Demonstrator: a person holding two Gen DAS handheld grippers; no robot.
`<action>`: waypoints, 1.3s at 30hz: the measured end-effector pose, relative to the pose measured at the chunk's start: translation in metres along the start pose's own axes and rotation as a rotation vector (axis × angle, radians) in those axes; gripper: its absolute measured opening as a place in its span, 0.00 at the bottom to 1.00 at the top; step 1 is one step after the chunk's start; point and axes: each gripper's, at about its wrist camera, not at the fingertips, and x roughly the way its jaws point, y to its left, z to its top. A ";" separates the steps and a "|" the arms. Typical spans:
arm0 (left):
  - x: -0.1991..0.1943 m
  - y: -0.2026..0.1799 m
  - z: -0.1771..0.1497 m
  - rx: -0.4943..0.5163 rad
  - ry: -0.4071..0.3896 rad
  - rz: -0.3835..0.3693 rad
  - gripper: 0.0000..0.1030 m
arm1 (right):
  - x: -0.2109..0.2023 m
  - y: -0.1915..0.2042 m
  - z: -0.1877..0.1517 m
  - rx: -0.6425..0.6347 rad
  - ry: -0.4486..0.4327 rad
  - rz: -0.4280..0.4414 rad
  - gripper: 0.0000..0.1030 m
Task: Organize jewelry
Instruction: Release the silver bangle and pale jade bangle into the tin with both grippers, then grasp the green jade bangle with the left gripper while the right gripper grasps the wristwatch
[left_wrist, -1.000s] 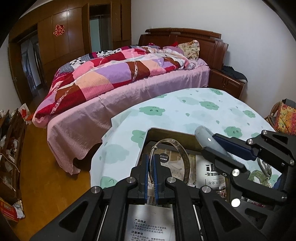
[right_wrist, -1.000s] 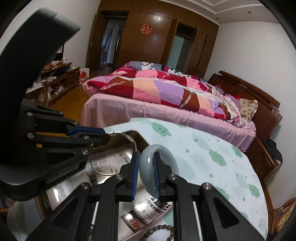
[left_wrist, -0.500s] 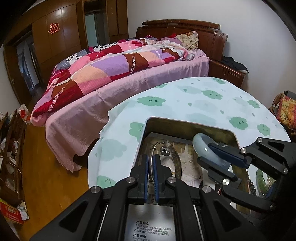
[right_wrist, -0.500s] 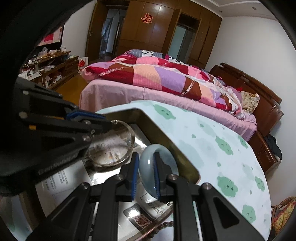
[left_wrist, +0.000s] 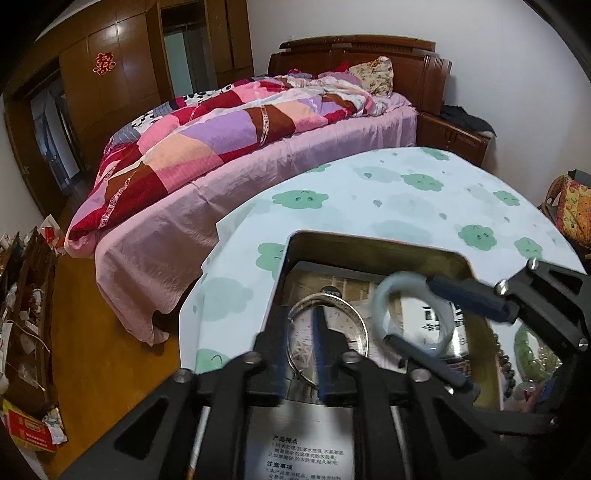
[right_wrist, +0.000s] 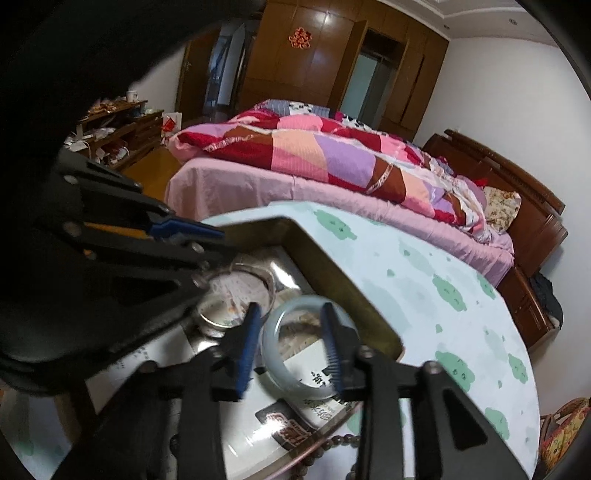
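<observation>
1. Since a second ago you have lowered both grippers into the tin, and both now stand with their fingers apart; then, each was pinched on its bangle, held up above the tin.
2. Your right gripper has its fingers spread wide, one on each side of the pale jade bangle, which lies flat on the printed papers in the tin. I cannot tell whether either pad touches it.
3. Your left gripper has its fingers parted a little. The silver bangle lies flat in the tin with its near rim between them; whether the pads press on it is unclear through the motion blur.
4. The two bangles lie side by side in the tin, the silver one to the left of the jade one in the left wrist view, close but apart.
5. The tin sits on a table with a white cloth printed with green clouds. A string of dark beads lies by the tin's near edge.
6. Beyond the table stands a bed with a patchwork quilt, then a wooden wardrobe.
7. In the right wrist view the left gripper's dark body fills the left side and hides part of the silver bangle. The tin's near end is cut off by the grippers.
</observation>
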 end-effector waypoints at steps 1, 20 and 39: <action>-0.005 0.000 -0.001 -0.004 -0.012 -0.022 0.33 | -0.004 0.000 0.000 -0.002 -0.011 -0.005 0.52; -0.064 -0.041 -0.020 -0.080 -0.154 -0.038 0.63 | -0.083 -0.097 -0.076 0.312 0.031 -0.198 0.68; -0.065 -0.122 -0.044 0.056 -0.116 -0.166 0.63 | -0.061 -0.146 -0.128 0.485 0.227 -0.152 0.58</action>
